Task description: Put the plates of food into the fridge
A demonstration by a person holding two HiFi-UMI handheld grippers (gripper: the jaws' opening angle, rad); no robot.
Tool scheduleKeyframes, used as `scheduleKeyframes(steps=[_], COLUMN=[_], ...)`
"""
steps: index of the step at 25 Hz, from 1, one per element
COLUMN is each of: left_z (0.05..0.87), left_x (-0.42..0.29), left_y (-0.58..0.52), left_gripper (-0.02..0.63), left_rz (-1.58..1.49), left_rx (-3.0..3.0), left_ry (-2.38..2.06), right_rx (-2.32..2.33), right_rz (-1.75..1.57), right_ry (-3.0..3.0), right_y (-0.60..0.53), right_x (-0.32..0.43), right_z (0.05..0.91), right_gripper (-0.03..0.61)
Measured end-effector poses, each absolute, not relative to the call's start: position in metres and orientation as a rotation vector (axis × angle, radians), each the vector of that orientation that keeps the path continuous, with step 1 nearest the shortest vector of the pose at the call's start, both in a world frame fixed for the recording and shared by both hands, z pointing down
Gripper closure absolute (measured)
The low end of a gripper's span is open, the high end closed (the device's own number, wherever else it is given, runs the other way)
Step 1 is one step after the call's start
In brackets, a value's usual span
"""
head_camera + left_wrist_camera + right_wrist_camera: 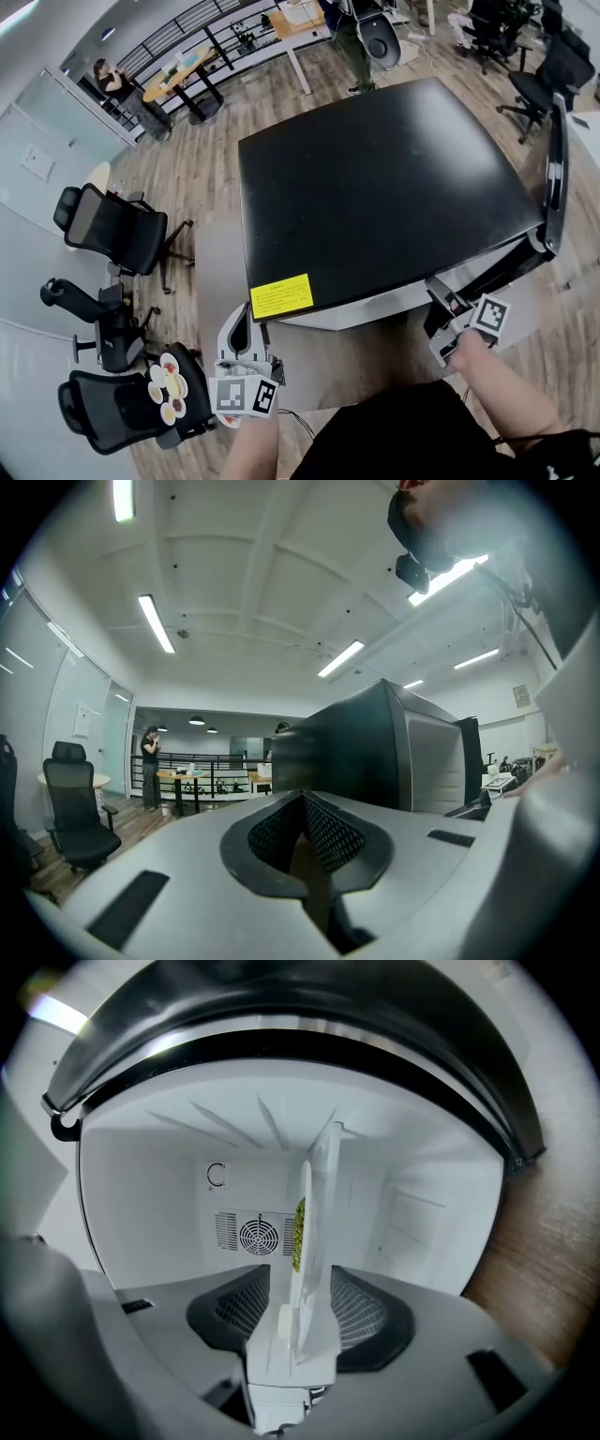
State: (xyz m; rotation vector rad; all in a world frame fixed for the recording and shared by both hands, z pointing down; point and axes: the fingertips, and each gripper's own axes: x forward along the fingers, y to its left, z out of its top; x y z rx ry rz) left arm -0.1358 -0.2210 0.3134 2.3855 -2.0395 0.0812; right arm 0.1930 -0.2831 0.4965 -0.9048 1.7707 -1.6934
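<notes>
1. Currently, the right gripper (305, 1288) reaches level into the black box-shaped fridge (375, 187). Its jaws are released and stand apart on either side of the rim of a white plate (314, 1194) that carries yellow-green food (297, 1227). A gap shows beside at least one pad. The plate lies inside the fridge, in front of the round fan vent (255, 1235) on its back wall.
2. I cannot tell what bears the plate inside the fridge. If it rests only partly on a shelf, it could tip toward the fridge mouth once the jaws leave it.
3. The rim sits between the pads, so a slanted pull out of the fridge could catch it. That would probably drag the plate outward or slide the food off.
4. The fridge door (557, 178) stands open at the fridge's right side, close to the right gripper. A knock from the forearm could swing the door against the gripper or the plate.
5. The left gripper (305, 832) waits outside the fridge at its front left corner, with its jaws clenched on nothing.
6. A second plate of mixed food (169, 386) sits on the seat of a black office chair (103, 408), well apart from the fridge on its left. A chair seat looks an unsteady perch, so a push from shut jaws might shift the chair or spill that plate. The jaws would need to part before they reach it.
</notes>
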Motion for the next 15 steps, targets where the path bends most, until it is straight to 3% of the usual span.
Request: scheduleKeyframes(steps=[15], left_z=[0.302], left_x=[-0.135], left_y=[-0.184], left_gripper=[0.607], left_rz=[0.059], left_rx=[2.334], left_ry=[-2.114], right_rx=[-0.861], right_rz=[-1.731], right_ry=[1.871], right_y=[-0.261], right_x=[0.183], right_z=[0.502], right_gripper=[0.394])
